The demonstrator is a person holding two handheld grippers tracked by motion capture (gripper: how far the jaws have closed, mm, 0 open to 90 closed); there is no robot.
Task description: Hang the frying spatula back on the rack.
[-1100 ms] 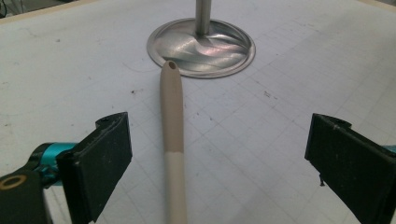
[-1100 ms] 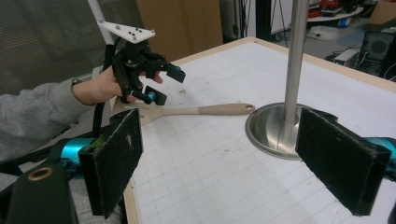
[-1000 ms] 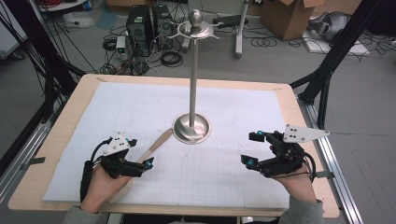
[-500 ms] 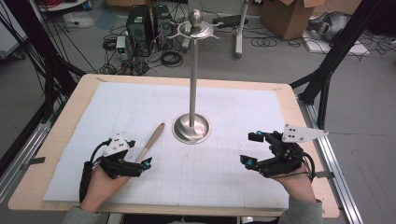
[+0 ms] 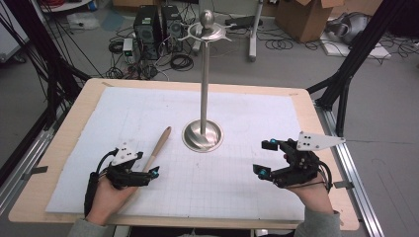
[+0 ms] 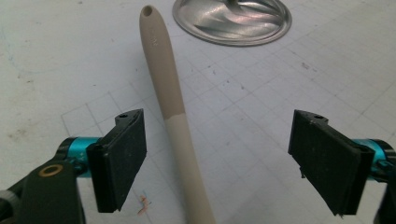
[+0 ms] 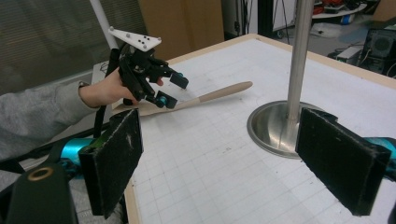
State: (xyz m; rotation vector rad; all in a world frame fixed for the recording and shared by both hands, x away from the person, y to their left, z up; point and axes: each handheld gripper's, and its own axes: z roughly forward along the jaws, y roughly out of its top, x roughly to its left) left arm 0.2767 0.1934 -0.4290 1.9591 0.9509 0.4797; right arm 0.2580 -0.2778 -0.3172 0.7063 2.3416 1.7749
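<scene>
While the left gripper [image 6: 217, 158] straddles the handle of the beige spoon [image 6: 173, 112], its black pads [image 6: 119, 156] stand off the handle on both sides, so nothing is gripped yet; the jaws have just been closing with the handle between them. That straddle looks like the set-up for a pinch low on the handle. The spoon lies flat on the white gridded mat [image 5: 257, 192], its holed tip pointing toward the round base of the steel stand [image 5: 203, 134], near it but not touching. Judging by that hole and the prongs at the stand's top [image 5: 207, 32], the spoon is probably meant to hang there. Off to the other side, the right gripper [image 5: 267, 158] hovers released and empty, well apart from the spoon. Between spoon and stand the mat is bare; the upright pole is the one obstacle to swing around.
</scene>
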